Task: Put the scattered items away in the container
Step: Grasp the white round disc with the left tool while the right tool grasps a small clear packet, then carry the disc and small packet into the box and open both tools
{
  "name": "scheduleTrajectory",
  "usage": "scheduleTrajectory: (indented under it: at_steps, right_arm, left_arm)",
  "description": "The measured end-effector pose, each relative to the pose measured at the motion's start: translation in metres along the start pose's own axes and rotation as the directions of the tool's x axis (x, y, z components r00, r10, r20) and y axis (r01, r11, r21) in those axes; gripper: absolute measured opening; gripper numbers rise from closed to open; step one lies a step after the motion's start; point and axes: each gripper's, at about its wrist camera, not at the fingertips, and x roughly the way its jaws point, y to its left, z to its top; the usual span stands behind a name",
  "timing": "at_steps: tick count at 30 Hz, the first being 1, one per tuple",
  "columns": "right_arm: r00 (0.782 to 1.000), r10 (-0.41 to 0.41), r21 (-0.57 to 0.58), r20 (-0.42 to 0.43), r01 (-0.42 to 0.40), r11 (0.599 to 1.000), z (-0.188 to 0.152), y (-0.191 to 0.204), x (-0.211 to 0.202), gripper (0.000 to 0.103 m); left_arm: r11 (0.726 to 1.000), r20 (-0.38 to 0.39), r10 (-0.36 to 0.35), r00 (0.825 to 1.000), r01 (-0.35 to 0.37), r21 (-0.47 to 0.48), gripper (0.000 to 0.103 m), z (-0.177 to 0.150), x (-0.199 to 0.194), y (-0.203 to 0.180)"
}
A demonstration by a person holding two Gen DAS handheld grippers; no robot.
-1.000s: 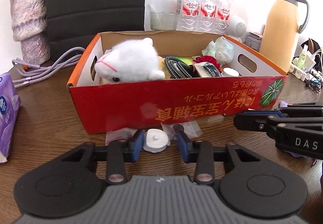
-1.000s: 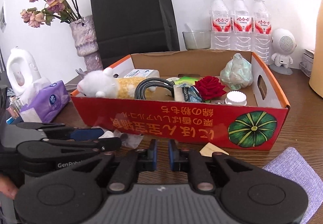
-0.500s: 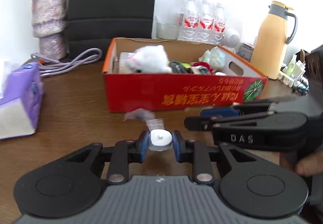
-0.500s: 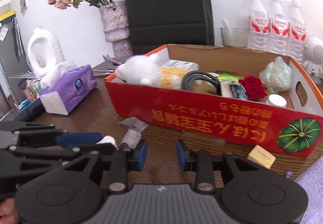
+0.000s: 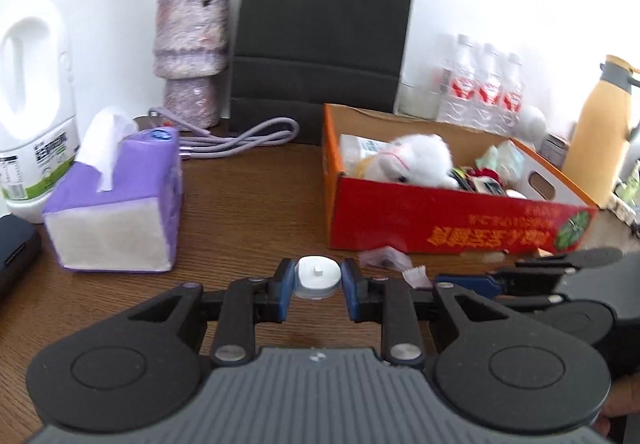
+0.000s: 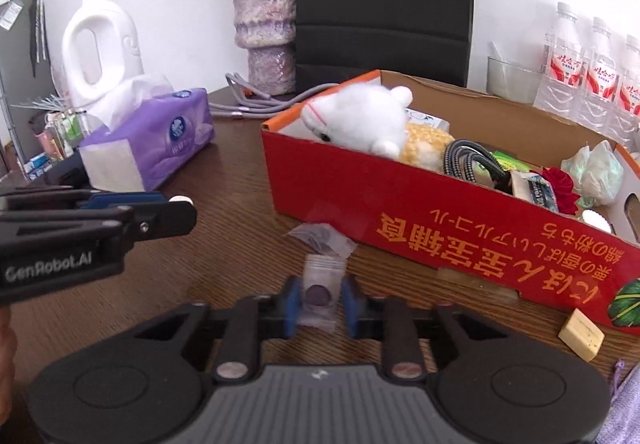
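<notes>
My left gripper [image 5: 317, 280] is shut on a small white round cap [image 5: 317, 277] and holds it above the wooden table, left of the red cardboard box [image 5: 440, 220]. The box holds a white plush toy [image 5: 416, 160], a cable, a red rose and other small things. My right gripper [image 6: 319, 298] is open around a small clear bag with a dark coin-like disc [image 6: 319, 294] lying on the table in front of the box [image 6: 440, 220]. A second crumpled clear bag [image 6: 322, 238] lies just beyond it. A tan eraser block [image 6: 581, 334] lies at the box's right front.
A purple tissue box [image 5: 120, 212] stands left on the table, with a white jug [image 5: 32, 116], a vase [image 5: 192, 56], a black paper bag [image 5: 320, 36] and purple cables [image 5: 240, 136] behind. Water bottles [image 5: 484, 88] and a tan thermos [image 5: 600, 132] stand behind the box.
My left gripper closed on the white cap, lifted it and drew back to the left. My right gripper opened and moved left down over the small clear bag.
</notes>
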Motion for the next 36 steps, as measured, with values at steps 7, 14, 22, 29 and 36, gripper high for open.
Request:
scheduleTrajectory:
  at_steps: [7, 14, 22, 29, 36]
  right_arm:
    - [0.985, -0.171, 0.084, 0.012, 0.169, 0.982, -0.026, -0.038, -0.053, 0.012]
    - [0.947, -0.308, 0.231, 0.093, 0.280, 0.932, -0.058, -0.090, -0.146, 0.013]
    - [0.938, -0.256, 0.192, 0.232, 0.214, 0.958, -0.087, -0.061, -0.212, 0.013]
    - [0.900, -0.230, 0.141, 0.370, 0.190, 0.972, -0.143, -0.020, -0.248, 0.013]
    - [0.854, -0.256, 0.159, 0.453, 0.205, 0.966, -0.187, -0.002, -0.277, 0.013]
  left_arm:
    - [0.994, -0.020, -0.063, 0.998, 0.065, 0.088, 0.026, -0.011, -0.009, -0.034]
    - [0.982, 0.062, -0.155, 0.986, 0.146, 0.119, 0.026, -0.008, -0.062, -0.095]
    - [0.993, 0.175, -0.087, 0.981, 0.071, 0.095, 0.027, -0.036, -0.134, -0.132]
    - [0.997, 0.236, 0.013, 0.972, -0.032, 0.077, 0.027, -0.094, -0.183, -0.143]
    - [0.989, 0.291, 0.046, 0.956, -0.085, 0.122, 0.027, -0.124, -0.208, -0.150]
